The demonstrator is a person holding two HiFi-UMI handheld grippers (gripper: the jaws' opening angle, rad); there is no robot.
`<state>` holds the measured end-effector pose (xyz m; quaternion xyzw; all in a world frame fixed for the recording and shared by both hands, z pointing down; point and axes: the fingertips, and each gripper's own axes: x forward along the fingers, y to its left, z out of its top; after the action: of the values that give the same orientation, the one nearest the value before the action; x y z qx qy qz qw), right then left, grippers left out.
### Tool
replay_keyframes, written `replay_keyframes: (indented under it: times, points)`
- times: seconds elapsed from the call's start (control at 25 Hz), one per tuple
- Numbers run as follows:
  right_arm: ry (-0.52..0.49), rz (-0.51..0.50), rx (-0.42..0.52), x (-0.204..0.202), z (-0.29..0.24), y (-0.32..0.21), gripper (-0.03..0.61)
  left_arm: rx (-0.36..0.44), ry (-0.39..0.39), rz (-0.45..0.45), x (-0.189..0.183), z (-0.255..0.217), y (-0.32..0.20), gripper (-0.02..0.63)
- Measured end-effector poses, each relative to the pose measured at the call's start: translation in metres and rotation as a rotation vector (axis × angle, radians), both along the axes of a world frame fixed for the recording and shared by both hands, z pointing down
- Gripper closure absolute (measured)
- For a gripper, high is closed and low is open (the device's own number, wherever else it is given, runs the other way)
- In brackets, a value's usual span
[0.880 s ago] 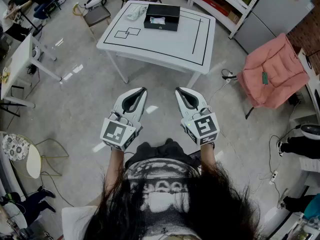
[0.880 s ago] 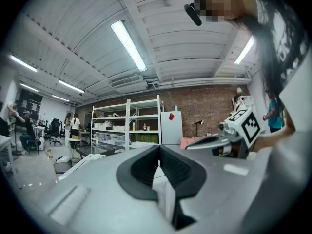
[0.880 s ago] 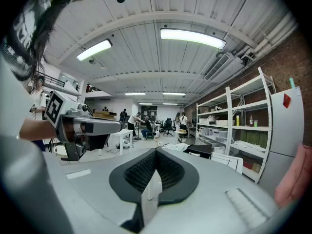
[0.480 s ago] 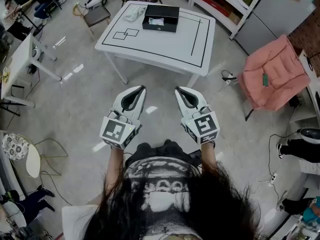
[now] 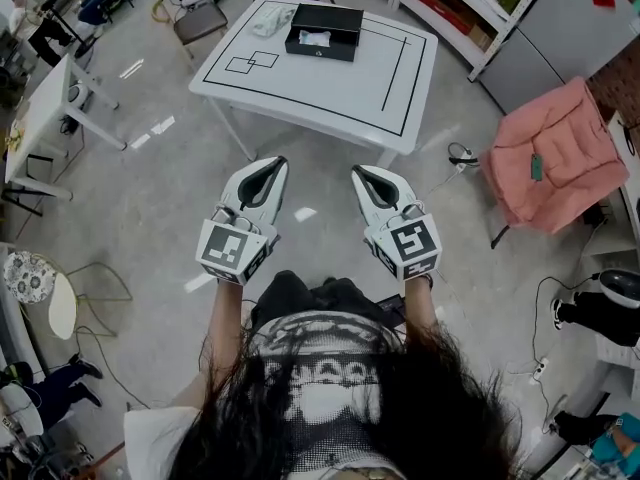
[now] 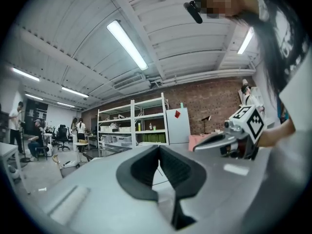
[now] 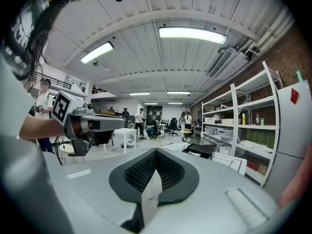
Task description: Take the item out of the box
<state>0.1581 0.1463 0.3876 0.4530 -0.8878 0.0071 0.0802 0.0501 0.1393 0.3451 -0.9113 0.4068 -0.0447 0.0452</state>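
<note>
A black open box (image 5: 322,30) stands at the far side of the white table (image 5: 330,93), with a white item (image 5: 316,39) lying inside it. I stand on the floor well short of the table. My left gripper (image 5: 268,165) and right gripper (image 5: 363,173) are side by side in front of my chest, pointing at the table. Both are shut with nothing between the pads. In the right gripper view the box (image 7: 202,151) shows far ahead past the closed jaws, with the left gripper (image 7: 92,125) at the left. The left gripper view shows the right gripper (image 6: 229,140).
A crumpled white bag (image 5: 271,21) lies beside the box. A pink padded chair (image 5: 555,148) stands to the right, shelving (image 5: 450,8) behind the table, a chair (image 5: 197,23) at its far left, more tables (image 5: 45,118) left. Cables (image 5: 460,154) lie on the floor.
Both grippers have edged slightly forward toward the table, still shut and side by side. The box and the item have not moved.
</note>
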Motion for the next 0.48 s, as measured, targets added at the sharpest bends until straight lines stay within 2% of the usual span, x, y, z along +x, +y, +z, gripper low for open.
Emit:
replay_keyframes:
  times: [0.48]
  points:
    - [-0.009, -0.042, -0.023, 0.019, 0.016, -0.004, 0.581, -0.044, -0.006, -0.055, 0.015, 0.015, 0.001, 0.614]
